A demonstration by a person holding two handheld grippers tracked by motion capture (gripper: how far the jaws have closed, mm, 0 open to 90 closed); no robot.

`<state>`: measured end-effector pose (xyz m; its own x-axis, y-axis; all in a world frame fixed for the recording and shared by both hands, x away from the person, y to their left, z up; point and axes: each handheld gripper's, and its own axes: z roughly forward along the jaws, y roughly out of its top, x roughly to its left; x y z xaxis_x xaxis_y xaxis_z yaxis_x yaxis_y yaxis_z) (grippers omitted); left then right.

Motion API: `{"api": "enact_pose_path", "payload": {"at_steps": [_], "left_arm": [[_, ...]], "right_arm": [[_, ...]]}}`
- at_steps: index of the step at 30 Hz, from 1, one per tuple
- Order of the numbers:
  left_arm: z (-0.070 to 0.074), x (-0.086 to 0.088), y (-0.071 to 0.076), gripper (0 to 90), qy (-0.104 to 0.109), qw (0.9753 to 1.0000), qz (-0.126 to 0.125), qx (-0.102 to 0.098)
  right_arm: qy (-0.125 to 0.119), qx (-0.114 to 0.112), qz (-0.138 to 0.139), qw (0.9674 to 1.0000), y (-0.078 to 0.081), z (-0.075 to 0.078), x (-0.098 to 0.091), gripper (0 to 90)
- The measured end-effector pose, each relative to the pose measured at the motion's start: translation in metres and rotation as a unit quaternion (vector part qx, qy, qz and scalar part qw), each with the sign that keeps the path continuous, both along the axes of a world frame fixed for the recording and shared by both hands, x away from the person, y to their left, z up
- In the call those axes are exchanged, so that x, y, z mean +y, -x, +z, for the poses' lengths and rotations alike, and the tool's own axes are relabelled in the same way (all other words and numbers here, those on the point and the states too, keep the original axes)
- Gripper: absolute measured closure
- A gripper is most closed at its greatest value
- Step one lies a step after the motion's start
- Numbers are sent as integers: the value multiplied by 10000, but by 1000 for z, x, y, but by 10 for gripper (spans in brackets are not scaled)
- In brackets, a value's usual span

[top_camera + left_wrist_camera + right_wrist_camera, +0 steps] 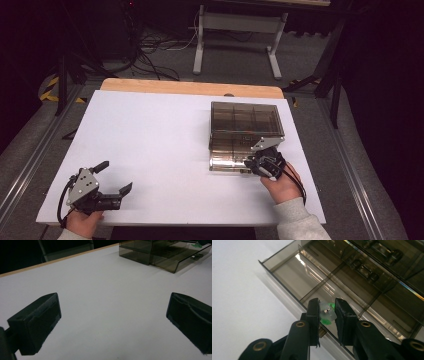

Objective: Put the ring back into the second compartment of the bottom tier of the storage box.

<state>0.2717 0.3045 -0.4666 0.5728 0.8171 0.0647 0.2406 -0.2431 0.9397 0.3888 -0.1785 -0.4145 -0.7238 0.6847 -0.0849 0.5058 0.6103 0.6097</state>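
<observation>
A white table [165,145] stands in a dark room; the left gripper [114,179] rests near its front corner, jaws spread. Its own view faces bare tabletop. The right gripper [326,312] grips a small clear-and-green piece [327,313] over the smoked drawer box's [342,280] open tray.

White table [160,145] with a wood strip along the far edge. Pretty much all that's sitting on it is a smoky see-through drawer box [245,120], right in front of the right gripper [264,162] and well off from the left gripper [114,177], bottom drawer [227,159] pulled out.
</observation>
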Motion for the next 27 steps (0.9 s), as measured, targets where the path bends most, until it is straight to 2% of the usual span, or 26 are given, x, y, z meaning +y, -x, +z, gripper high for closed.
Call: {"api": "enact_pose_path", "payload": {"at_steps": [4, 14, 19, 27], "left_arm": [[0, 0, 0, 6, -2, 10000, -3, -1], [0, 0, 0, 6, -3, 10000, -8, -1], [0, 0, 0, 6, -5, 10000, -10, -3], [0, 0, 0, 6, -3, 10000, -13, 0]], "right_arm": [[-45, 78, -155, 9998, -5, -1, 1, 743], [-105, 155, -312, 9993, -14, -4, 1, 744], [-129, 115, -324, 9993, -18, -5, 4, 744], [24, 23, -287, 9996, -24, -9, 8, 744]]}}
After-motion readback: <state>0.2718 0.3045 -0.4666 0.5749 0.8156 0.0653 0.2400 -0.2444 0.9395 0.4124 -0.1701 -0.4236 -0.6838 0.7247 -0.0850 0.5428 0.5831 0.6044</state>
